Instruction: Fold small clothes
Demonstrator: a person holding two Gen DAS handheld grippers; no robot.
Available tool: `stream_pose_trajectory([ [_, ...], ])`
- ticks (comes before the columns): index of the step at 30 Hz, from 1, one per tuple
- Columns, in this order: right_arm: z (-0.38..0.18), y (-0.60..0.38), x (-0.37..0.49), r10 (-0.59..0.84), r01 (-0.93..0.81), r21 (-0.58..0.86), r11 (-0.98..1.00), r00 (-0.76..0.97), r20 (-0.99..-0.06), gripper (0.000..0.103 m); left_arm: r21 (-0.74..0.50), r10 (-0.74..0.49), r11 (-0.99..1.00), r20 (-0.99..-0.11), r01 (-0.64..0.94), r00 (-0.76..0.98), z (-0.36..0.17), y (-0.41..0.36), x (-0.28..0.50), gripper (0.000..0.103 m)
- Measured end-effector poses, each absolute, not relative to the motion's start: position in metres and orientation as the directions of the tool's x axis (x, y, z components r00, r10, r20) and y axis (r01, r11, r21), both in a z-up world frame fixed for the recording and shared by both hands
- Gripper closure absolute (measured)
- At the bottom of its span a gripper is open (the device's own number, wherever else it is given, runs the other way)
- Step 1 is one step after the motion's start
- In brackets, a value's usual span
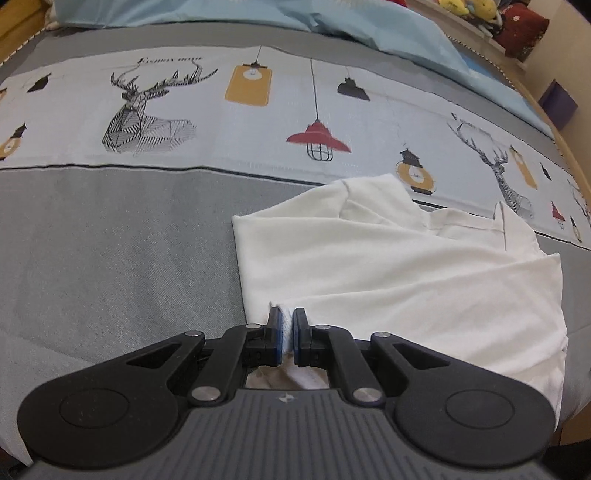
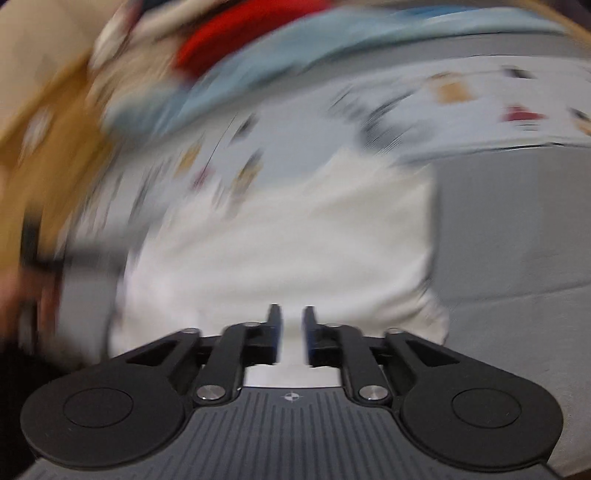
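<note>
Here the white garment [image 1: 399, 273] lies half-folded on the grey bedspread [image 1: 110, 258], mid-fold by my reading. The left gripper [image 1: 287, 325] pinches its near hem; the right gripper [image 2: 291, 325] stands parted above the cloth, so next it likely needs a fresh edge to pinch.

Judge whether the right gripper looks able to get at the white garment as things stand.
Probably yes: the right gripper hangs open directly over the white garment, nothing between them, though the view is blurred.

A grey bed cover [image 1: 110, 240] with a deer-and-lamp printed band [image 1: 221, 110], a light blue pillow [image 1: 388, 33] beyond.
</note>
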State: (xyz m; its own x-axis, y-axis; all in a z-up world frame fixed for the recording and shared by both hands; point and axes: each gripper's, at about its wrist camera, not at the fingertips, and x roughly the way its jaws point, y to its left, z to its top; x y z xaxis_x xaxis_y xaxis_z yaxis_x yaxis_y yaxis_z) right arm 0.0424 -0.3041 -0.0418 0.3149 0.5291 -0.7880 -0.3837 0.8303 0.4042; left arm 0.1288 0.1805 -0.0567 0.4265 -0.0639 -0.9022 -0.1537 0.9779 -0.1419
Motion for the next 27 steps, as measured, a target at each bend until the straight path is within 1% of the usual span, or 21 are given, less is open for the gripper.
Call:
stream_pose_trajectory([
  [2, -0.05, -0.285, 0.024, 0.537, -0.468, 0.386, 0.795, 0.245, -0.808, 0.077, -0.14, -0.062, 0.978, -0.904, -0.154, 0.424, -0.058, 0.177, 0.131, 0.097],
  [4, -0.052, -0.27, 0.008, 0.53, -0.508, 0.365, 0.78, 0.225, -0.818, 0.077, -0.135, -0.059, 0.979, -0.903, -0.153, 0.425, -0.058, 0.174, 0.131, 0.097],
  [7, -0.052, -0.243, -0.019, 0.51, -0.542, 0.323, 0.776, 0.238, -0.826, 0.076, -0.133, -0.056, 0.979, -0.903, -0.154, 0.425, -0.059, 0.174, 0.13, 0.097],
  [9, -0.054, -0.223, -0.036, 0.482, -0.542, 0.277, 0.793, 0.282, -0.829, 0.075, -0.137, -0.059, 0.978, -0.903, -0.156, 0.425, -0.06, 0.175, 0.129, 0.097],
  [12, -0.063, -0.197, -0.044, 0.404, -0.486, 0.208, 0.849, 0.341, -0.849, 0.072, -0.14, -0.061, 0.978, -0.903, -0.157, 0.426, -0.061, 0.176, 0.127, 0.097],
  [15, -0.08, -0.179, -0.048, 0.294, -0.382, 0.14, 0.913, 0.383, -0.876, 0.072, -0.146, -0.066, 0.977, -0.899, -0.154, 0.433, -0.061, 0.176, 0.125, 0.097],
  [18, -0.095, -0.166, -0.049, 0.201, -0.324, 0.06, 0.944, 0.421, -0.884, 0.072, -0.155, -0.074, 0.976, -0.897, -0.154, 0.436, -0.062, 0.176, 0.124, 0.097],
  [24, -0.094, -0.15, -0.053, 0.166, -0.291, 0.025, 0.957, 0.473, -0.866, 0.069, -0.172, -0.092, 0.974, -0.894, -0.146, 0.439, -0.062, 0.177, 0.123, 0.097],
  [27, -0.101, -0.143, -0.055, 0.139, -0.288, 0.001, 0.958, 0.458, -0.878, 0.066, -0.179, -0.102, 0.974, -0.893, -0.138, 0.439, -0.062, 0.177, 0.124, 0.097],
])
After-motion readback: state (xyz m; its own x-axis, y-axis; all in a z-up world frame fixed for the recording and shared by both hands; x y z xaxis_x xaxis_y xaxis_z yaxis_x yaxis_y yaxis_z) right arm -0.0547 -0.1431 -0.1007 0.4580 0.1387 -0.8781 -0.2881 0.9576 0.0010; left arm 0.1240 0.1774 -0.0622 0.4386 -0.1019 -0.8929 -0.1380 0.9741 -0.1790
